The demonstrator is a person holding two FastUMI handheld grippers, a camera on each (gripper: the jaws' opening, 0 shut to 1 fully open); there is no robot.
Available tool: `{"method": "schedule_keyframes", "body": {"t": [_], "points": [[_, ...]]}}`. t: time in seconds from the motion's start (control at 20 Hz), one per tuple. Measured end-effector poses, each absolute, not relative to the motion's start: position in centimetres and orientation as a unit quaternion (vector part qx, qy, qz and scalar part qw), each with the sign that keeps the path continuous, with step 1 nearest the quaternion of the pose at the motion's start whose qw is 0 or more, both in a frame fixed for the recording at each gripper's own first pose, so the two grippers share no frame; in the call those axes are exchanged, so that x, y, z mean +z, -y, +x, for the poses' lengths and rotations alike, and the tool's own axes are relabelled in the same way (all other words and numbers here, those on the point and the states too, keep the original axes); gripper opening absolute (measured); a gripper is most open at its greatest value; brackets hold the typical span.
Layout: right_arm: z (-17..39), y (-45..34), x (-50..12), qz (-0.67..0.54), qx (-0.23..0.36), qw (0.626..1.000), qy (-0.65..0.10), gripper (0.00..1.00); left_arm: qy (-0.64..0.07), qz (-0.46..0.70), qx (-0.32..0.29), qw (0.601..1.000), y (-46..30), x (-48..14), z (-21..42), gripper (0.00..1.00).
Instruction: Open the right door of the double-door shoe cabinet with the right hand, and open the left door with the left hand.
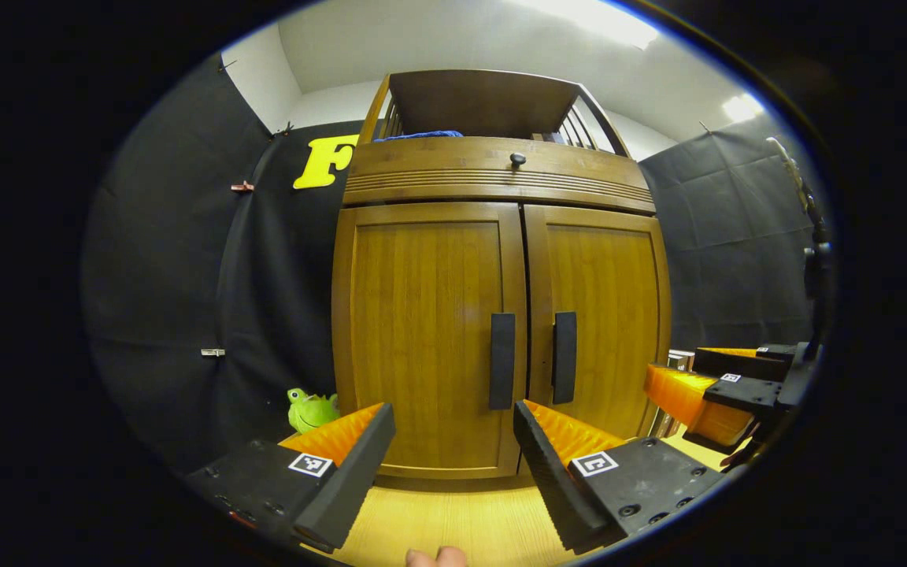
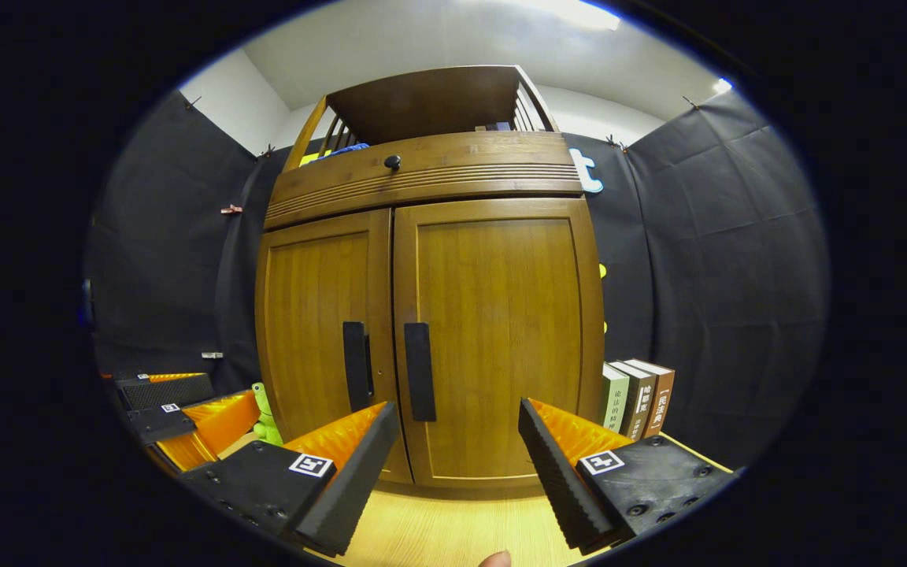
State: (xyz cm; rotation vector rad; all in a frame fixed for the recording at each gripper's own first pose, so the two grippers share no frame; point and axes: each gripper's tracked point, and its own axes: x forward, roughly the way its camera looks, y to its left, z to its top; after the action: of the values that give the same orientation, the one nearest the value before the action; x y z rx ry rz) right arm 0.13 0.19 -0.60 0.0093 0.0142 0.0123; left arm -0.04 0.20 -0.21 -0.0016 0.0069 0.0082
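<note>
Right gripper (image 2: 457,449) and left gripper (image 1: 453,453) both hang spread wide, short of the shoe cabinet (image 2: 430,315), whose two doors are closed. Right door (image 2: 501,339) fills 12 o'clock in the right gripper view; its handle (image 2: 420,372) at 11 o'clock runs vertical, facing out. Best: come in level, straddle the bar across its narrow width, then pull.

Toy frog (image 1: 310,409) left of cabinet (image 1: 501,315); books (image 2: 637,398) right.
</note>
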Motion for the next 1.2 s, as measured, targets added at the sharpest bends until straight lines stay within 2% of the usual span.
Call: {"method": "schedule_keyframes", "body": {"t": [0.05,0.1,0.25,0.4,0.5,0.6,0.65,0.75,0.85,1.0,1.05,1.1,1.2], "points": [[0.2,-0.2,-0.6,0.004,0.007,1.000,-0.006,1.00,-0.004,0.000,0.004,1.000,-0.2,-0.3,0.0,0.93],[0.2,-0.2,-0.6,0.004,0.007,1.000,-0.006,0.98,-0.005,-0.001,0.004,1.000,-0.1,-0.3,-0.1,0.94],[0.4,-0.3,-0.7,0.007,0.008,1.000,-0.007,1.00,-0.005,0.003,0.005,1.000,-0.3,-0.3,-0.2,0.94],[0.9,-0.4,-0.5,0.009,0.008,1.000,0.000,0.98,-0.004,0.002,0.006,1.000,-0.3,-0.2,-0.7,0.95],[1.7,-0.6,-0.9,-0.001,0.007,1.000,-0.005,1.00,0.000,0.000,0.004,1.000,-0.7,-0.4,-2.0,0.95],[2.6,-1.4,-1.6,-0.002,0.015,1.000,-0.009,0.98,0.003,0.001,0.003,1.000,-1.3,-0.7,-3.4,0.94],[3.2,-1.7,-1.8,0.001,0.019,1.000,-0.011,0.95,0.006,0.002,0.001,1.000,-1.5,-0.7,-4.1,0.95],[4.2,-2.6,-2.3,0.007,0.032,0.999,-0.015,1.00,0.013,0.003,0.001,1.000,-1.9,-0.9,-5.7,0.94],[5.7,-3.3,-2.7,0.011,0.037,0.999,-0.019,0.98,0.018,0.002,0.000,1.000,-2.3,-1.1,-7.4,0.94],[8.5,-3.8,-2.9,-0.002,0.027,0.999,-0.022,0.98,0.019,0.001,0.002,1.000,-2.7,-1.9,-9.4,0.94],[9.4,-4.0,-2.9,-0.012,0.025,0.999,-0.020,0.95,0.016,0.001,0.002,1.000,-2.9,-2.4,-9.9,0.94],[10.2,-4.1,-2.9,-0.022,0.023,0.999,-0.017,0.98,0.014,0.001,0.002,1.000,-3.1,-2.8,-10.3,0.94],[12.0,-4.2,-2.9,-0.031,0.015,0.999,-0.012,0.97,0.010,-0.003,0.006,1.000,-3.9,-3.7,-11.0,0.94]]}}
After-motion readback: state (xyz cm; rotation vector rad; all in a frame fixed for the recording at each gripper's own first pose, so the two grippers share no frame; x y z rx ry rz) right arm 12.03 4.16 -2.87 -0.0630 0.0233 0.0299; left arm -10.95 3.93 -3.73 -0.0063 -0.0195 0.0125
